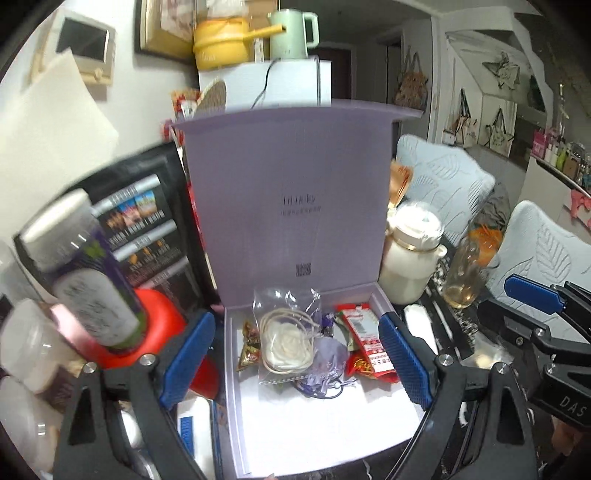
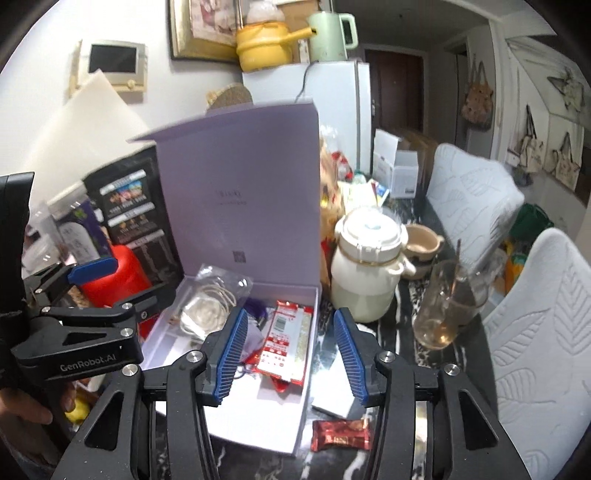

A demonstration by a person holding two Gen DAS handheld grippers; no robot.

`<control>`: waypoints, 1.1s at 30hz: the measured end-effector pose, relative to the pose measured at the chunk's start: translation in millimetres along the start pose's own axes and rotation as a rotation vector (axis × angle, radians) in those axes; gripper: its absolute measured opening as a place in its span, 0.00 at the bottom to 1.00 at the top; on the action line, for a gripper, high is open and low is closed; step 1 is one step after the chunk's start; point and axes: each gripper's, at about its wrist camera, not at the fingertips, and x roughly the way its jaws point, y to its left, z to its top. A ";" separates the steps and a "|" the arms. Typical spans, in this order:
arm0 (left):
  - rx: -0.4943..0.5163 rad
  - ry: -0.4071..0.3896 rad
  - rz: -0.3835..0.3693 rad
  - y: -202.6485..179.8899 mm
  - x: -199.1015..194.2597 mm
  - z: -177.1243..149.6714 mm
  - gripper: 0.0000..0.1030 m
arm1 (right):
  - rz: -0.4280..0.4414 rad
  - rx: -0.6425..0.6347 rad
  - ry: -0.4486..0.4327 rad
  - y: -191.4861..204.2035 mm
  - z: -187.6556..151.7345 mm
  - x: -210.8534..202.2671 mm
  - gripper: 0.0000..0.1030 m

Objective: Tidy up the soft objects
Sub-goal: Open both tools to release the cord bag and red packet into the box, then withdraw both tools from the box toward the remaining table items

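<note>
A dark marbled table (image 2: 402,306) was seen, crowded with household things, in a room with white walls. The open lilac gift box (image 1: 295,184) was taken as the landmark. Behind the box a white small fridge (image 2: 332,92) stood, and on it a yellow pot (image 2: 264,46) and a pale green kettle (image 2: 330,35) were placed. To the right of the box a cream jar with lid (image 2: 365,273) and a glass with a spoon (image 2: 447,302) were set, and further right two white chair backs (image 2: 472,192) with a leaf pattern were seen. To the left of the box a red container (image 1: 162,314) and a black printed package (image 1: 147,221) were found.

The lid of the box was standing upright. Inside the box, at its back part, the soft objects were gathered: a clear bag with a cream rose and cord (image 1: 286,339), a small lilac pouch (image 1: 328,358), a red and white packet (image 1: 373,343), and a small gold and red sachet (image 1: 249,345). The front part of the white floor of the box was bare. One red wrapped candy (image 2: 341,435) was lying on the table just in front of the right corner of the box.

The left gripper (image 1: 295,362) was held above the box with its jaws spread wide, and nothing was gripped. The right gripper (image 2: 291,358) was held over the right edge of the box, its jaws moderately apart, and nothing was pressed between them.
</note>
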 end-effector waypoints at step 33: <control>0.100 -0.160 -0.121 -44.6 -139.2 -51.2 1.00 | -0.038 -0.047 -0.166 31.5 -67.7 -155.4 0.87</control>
